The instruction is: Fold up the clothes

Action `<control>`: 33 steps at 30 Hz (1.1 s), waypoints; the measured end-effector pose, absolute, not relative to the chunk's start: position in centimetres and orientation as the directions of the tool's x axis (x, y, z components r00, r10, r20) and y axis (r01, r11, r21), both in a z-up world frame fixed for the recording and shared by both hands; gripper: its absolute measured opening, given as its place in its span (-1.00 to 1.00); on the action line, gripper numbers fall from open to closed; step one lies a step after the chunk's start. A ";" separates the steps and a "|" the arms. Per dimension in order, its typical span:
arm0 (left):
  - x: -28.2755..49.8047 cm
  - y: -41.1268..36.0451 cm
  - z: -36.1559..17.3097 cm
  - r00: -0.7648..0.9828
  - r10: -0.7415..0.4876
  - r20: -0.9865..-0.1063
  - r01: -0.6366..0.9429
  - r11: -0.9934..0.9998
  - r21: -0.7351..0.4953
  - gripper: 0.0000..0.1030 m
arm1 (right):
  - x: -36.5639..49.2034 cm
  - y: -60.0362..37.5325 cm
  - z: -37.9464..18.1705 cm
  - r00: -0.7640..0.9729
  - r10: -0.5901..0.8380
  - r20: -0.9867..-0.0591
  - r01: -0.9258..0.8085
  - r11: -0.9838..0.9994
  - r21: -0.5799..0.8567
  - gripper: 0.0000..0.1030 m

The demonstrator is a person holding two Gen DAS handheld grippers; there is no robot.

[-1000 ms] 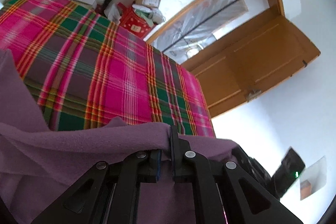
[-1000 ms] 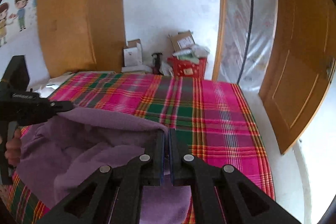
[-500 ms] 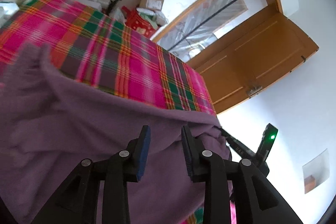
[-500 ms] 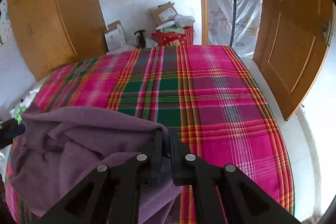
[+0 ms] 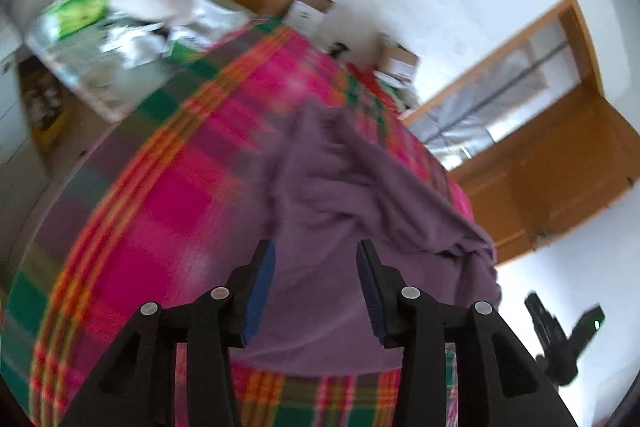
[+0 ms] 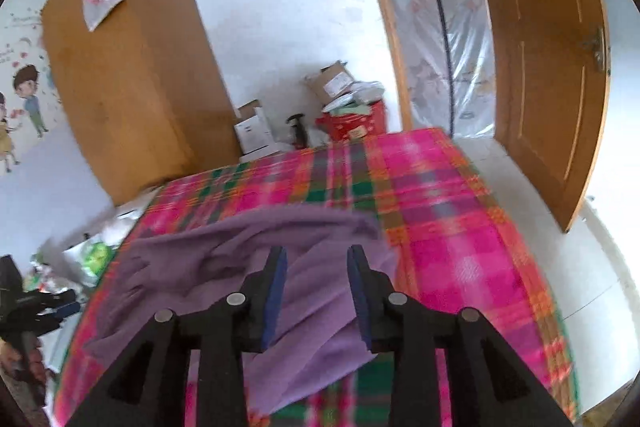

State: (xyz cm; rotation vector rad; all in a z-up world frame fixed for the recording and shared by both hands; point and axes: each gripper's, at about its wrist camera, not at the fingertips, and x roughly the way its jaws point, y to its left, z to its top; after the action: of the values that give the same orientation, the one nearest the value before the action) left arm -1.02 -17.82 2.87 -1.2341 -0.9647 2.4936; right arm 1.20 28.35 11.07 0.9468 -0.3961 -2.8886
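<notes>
Both grippers have just been opening. The left gripper and right gripper hang parted, gripping nothing, over the purple garment crumpled on the bed. Only the right view shows the red box stuffed with papers.

walls white | wardrobe wooden | door wooden, open | bed, plaid cover

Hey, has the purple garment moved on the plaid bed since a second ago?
Yes. The purple garment, earlier pinched up in both grippers, now lies released on the plaid bedspread, its edge dropped clear of the right gripper, whose jaws just opened.
</notes>
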 end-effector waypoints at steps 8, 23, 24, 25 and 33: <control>2.0 -19.5 -0.6 -0.590 0.451 -0.670 0.193 -0.727 -0.659 -0.11 | 4.3 22.3 6.4 -0.699 -0.310 -0.644 0.089 -0.932 0.352 -0.26; 2.1 -19.3 -2.9 -0.599 0.497 -0.628 0.231 -0.643 -0.730 0.06 | 1.2 20.0 2.4 -0.667 -0.329 -0.669 0.006 -0.900 0.436 -0.01; 2.0 -19.4 -3.0 -0.602 0.499 -0.623 0.238 -0.633 -0.737 0.06 | 1.1 19.8 2.3 -0.668 -0.324 -0.670 0.000 -0.900 0.435 -0.04; 1.7 -19.3 -3.0 -0.605 0.499 -0.620 0.240 -0.628 -0.740 0.05 | 1.0 19.7 2.3 -0.668 -0.320 -0.672 -0.006 -0.901 0.434 -0.09; 1.1 -19.1 -2.8 -0.625 0.506 -0.594 0.224 -0.613 -0.758 -0.74 | 0.5 19.3 2.2 -0.666 -0.282 -0.690 -0.039 -0.911 0.410 -0.92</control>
State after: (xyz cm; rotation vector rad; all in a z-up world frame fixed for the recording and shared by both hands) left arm 1.13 -19.15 -2.81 -1.2605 -1.2820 2.3557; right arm 0.52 19.34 2.23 1.2134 -0.6013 -2.6828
